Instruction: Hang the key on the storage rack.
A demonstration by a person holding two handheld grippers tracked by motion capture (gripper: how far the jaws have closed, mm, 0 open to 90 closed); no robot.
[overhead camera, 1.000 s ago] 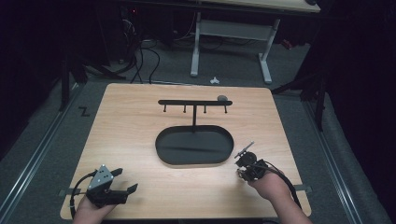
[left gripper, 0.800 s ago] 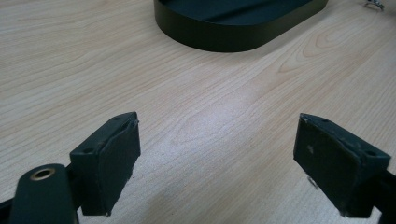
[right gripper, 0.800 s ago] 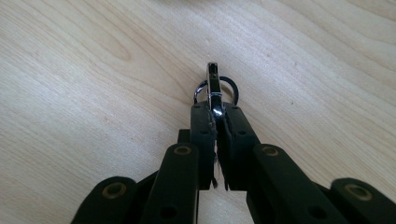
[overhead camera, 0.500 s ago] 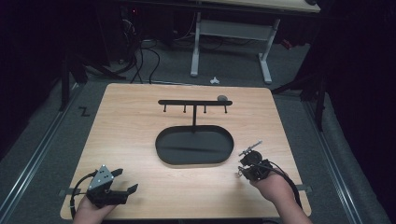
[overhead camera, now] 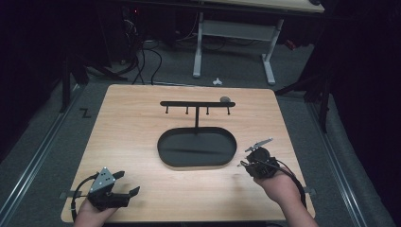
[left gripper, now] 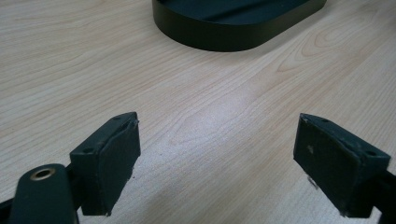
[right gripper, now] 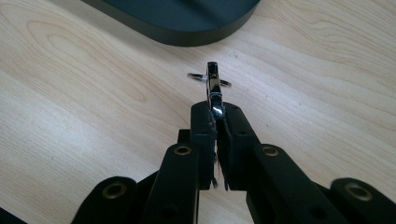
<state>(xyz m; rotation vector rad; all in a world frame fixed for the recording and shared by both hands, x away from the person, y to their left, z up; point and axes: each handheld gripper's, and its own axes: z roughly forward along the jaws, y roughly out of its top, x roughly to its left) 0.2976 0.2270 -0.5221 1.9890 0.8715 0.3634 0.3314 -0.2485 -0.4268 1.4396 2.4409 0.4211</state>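
Right now, right gripper (right gripper: 215, 116) clamped on a metal clasp (right gripper: 212, 84), left gripper (left gripper: 217, 154) jaws wide apart, holding nothing

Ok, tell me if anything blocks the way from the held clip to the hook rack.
Nothing visible does. The right gripper is shut on the metal clip just right of the black tray. The hook rack rises from the tray's far edge, with open air over the tray. The left gripper rests apart, near the table's front left.

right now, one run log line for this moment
right gripper: shut on metal clip, near stand tray | left gripper: open, nothing between jaws | hook rack: bare
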